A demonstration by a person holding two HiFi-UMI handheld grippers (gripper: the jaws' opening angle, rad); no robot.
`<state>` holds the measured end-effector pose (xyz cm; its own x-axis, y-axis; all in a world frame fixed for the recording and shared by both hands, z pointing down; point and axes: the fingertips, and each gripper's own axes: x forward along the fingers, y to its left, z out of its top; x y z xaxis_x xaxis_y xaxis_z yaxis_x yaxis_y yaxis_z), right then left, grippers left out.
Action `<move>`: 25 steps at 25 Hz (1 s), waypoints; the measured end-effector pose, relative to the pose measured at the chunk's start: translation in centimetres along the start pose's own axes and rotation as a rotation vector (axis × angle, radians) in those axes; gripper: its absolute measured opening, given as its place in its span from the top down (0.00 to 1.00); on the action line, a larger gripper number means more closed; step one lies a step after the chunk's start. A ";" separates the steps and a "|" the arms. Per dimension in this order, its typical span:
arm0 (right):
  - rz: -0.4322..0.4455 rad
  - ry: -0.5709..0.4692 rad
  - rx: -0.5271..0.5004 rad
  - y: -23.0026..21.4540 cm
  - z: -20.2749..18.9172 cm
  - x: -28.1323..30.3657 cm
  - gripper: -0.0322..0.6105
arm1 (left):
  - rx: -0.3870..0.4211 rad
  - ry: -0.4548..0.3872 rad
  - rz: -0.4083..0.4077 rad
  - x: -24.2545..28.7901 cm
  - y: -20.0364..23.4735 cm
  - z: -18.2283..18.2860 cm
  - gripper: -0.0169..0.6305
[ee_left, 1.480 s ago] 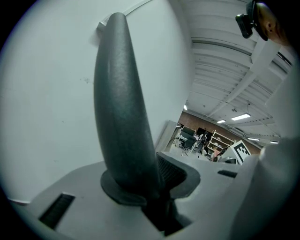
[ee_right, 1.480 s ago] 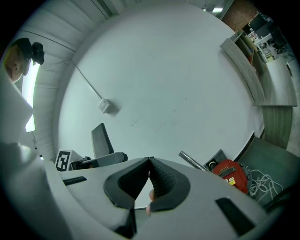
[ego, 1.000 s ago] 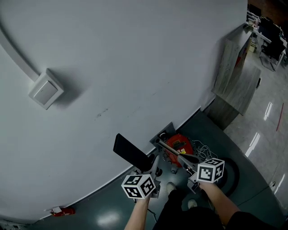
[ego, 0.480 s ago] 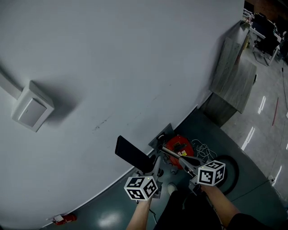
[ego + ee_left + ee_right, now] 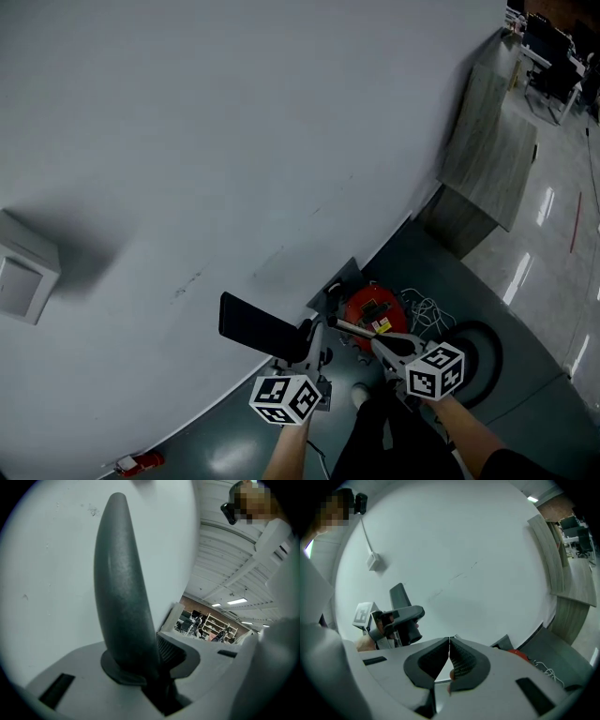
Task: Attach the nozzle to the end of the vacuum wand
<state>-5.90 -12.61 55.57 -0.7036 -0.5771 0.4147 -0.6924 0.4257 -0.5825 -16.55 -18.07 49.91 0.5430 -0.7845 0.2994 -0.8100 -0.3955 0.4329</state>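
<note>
Nozzle (image 5: 255,326) lies flatter than a second ago, with its free end swung out toward 9 o'clock. Head view has panned too: wall box (image 5: 19,272) is now at the frame edge. Both grippers sit a touch lower. Wand (image 5: 359,329) tip has dropped to roughly the height of the nozzle's collar, just at 3 o'clock of it, still apart. My read: lining-up phase, nothing mated yet. Socket and tube end still need bringing onto one axis.

Left gripper (image 5: 314,345) clamps the nozzle at its neck, jaws part-spread around it. In its own view the piece rises toward 12 o'clock. Right gripper (image 5: 392,349) has its pads pressed together. The wand runs from under it toward 10 o'clock; can't tell whether it is actually pinched.

Materials:
- **Nozzle:** dark grey moulded plastic with a fine pebbled skin. It is a flat blade tapering to a rounded tip, with a round flange at the base.
- **Wand:** thin bright metal tube with a black grip section.
- **Vacuum body (image 5: 371,307):** glossy red, rounded, with a loose white cord (image 5: 427,309) at its 3 o'clock.
- **Wall (image 5: 234,141):** matte, smooth.
</note>
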 end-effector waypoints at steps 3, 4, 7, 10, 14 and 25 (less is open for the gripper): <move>0.002 0.032 -0.056 -1.1 -1.0 1.4 0.92 | 0.010 -0.067 0.009 0.9 0.9 0.4 0.82; 0.002 0.039 -0.077 -1.5 -1.3 1.9 0.92 | 0.012 -0.087 0.014 1.3 1.3 0.4 0.82; -0.001 0.064 -0.156 -2.7 -2.3 3.2 0.92 | 0.008 -0.118 0.031 2.6 2.4 0.0 0.82; -0.020 0.104 -0.247 -4.1 -3.8 4.5 0.92 | 0.007 -0.137 0.037 3.7 3.3 -0.7 0.82; -0.020 0.128 -0.379 -5.6 -5.7 5.8 0.92 | 0.018 -0.157 0.038 4.7 3.9 -1.6 0.82; 0.021 0.227 -0.673 -8.1 -10.2 9.5 0.74 | 0.007 -0.195 0.005 7.0 4.9 -1.8 0.82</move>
<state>-8.62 -14.44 71.39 -0.6829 -0.4359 0.5862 -0.5753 0.8155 -0.0637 -16.33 -24.59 55.68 0.4862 -0.8640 0.1308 -0.8145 -0.3939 0.4259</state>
